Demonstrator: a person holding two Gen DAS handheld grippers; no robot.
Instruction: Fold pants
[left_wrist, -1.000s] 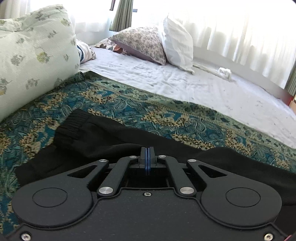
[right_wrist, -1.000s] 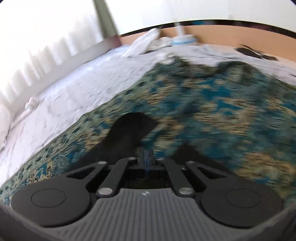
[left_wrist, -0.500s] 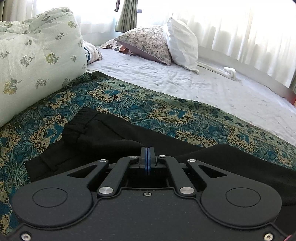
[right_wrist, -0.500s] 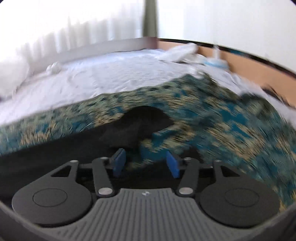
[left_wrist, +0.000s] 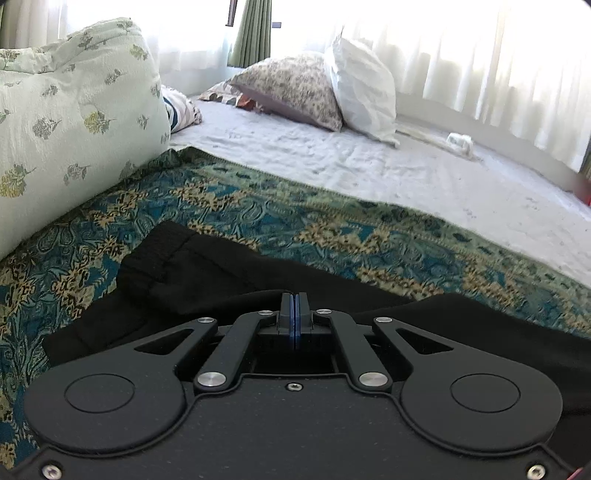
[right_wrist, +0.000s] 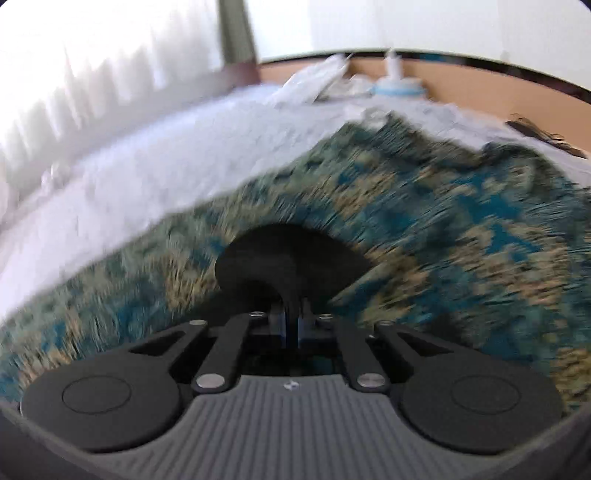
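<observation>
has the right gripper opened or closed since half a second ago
Yes. The right gripper stood open over the patterned blanket then; now it has closed, pinching a fold of the black pants between its blue pads.

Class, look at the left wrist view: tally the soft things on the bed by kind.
Pillows: 3, green-leaf, floral, white
Black pants: 1
Patterned blanket: 1
White sheet: 1
Total: 6
</observation>
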